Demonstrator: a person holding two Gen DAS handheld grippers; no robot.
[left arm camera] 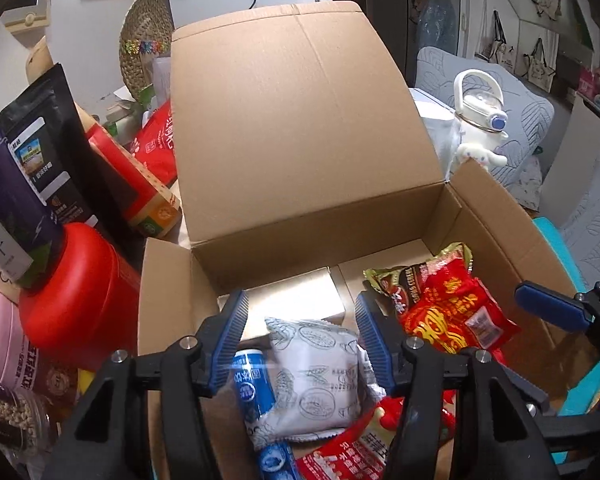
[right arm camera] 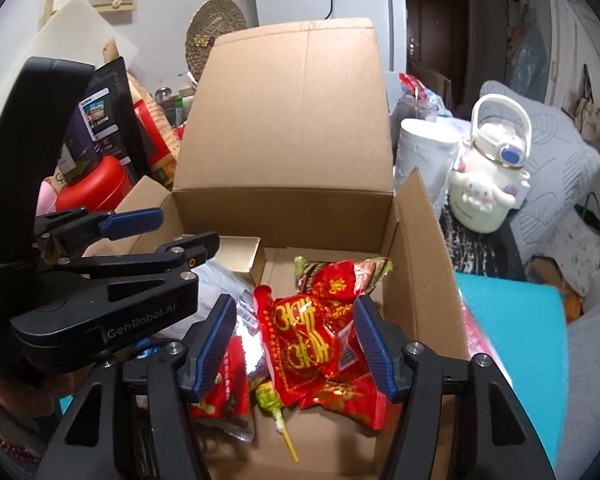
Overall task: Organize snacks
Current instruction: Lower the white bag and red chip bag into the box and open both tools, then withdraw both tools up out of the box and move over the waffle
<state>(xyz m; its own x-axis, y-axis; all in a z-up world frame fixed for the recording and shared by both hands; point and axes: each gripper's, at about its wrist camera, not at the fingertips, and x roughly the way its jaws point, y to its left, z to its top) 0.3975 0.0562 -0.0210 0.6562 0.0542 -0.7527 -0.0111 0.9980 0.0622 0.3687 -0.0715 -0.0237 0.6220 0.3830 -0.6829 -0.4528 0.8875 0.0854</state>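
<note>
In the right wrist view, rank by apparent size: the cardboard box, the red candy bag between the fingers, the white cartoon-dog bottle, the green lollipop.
1. cardboard box
2. red candy bag, though nearness to the camera enlarges it
3. white cartoon-dog bottle, looks close to the bag; unsure
4. green lollipop

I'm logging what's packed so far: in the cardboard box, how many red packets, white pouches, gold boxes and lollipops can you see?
Red packets: 3 visible
White pouches: 1
Gold boxes: 1
Lollipops: 1
Total: 6
</note>
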